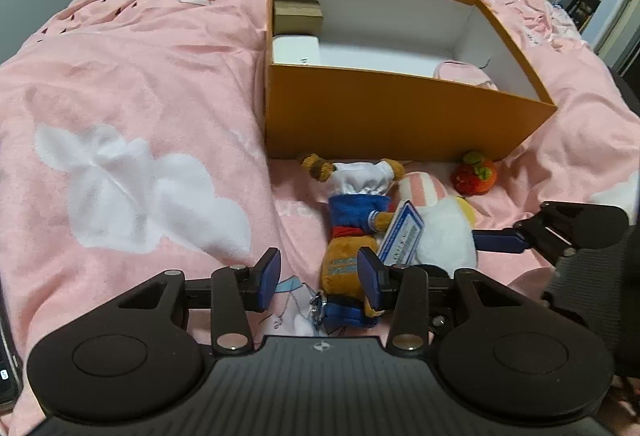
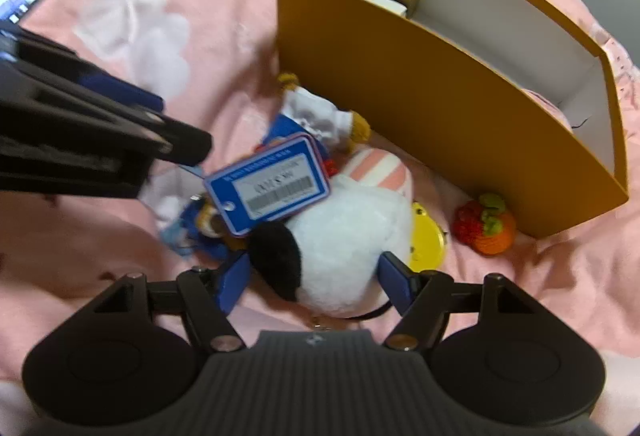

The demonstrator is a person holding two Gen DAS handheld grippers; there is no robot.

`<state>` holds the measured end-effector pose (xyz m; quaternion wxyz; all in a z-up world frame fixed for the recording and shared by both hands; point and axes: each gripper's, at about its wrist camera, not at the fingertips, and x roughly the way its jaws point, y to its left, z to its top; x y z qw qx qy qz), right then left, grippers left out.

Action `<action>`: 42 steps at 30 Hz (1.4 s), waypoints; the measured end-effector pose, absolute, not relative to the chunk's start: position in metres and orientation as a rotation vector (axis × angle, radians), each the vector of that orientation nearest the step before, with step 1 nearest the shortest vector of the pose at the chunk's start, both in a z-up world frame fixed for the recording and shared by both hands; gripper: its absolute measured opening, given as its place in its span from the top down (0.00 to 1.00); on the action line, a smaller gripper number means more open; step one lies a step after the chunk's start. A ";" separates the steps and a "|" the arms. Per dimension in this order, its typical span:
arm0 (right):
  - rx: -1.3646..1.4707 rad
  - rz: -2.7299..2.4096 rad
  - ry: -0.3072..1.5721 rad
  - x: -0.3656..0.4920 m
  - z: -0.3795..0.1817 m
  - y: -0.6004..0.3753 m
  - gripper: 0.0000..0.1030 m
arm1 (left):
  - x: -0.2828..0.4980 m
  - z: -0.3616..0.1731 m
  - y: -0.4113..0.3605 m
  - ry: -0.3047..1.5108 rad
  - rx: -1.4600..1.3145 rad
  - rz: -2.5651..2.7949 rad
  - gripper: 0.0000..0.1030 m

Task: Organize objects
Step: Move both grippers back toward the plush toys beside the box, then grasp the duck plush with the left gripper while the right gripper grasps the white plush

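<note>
We see our left gripper spread apart over the pink bedspread, its fingers either side of the brown plush doll. Our right gripper stands apart around the white plush toy, not visibly clamped. Both toys and a knitted strawberry lie just beside the orange box, against its near wall.
</note>
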<state>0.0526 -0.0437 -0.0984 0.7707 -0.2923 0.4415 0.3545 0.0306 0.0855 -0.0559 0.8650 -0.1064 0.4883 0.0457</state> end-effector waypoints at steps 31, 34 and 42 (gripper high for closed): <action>-0.302 0.609 0.996 0.083 -0.063 -0.124 0.47 | 0.055 -0.099 0.052 1.108 -0.131 -0.017 0.38; -0.317 0.653 0.991 0.085 -0.067 -0.116 0.38 | 0.056 -0.100 0.052 1.092 -0.135 -0.012 0.35; -0.469 0.764 0.891 0.069 -0.072 -0.085 0.45 | 0.061 -0.104 0.051 1.080 -0.144 0.002 0.38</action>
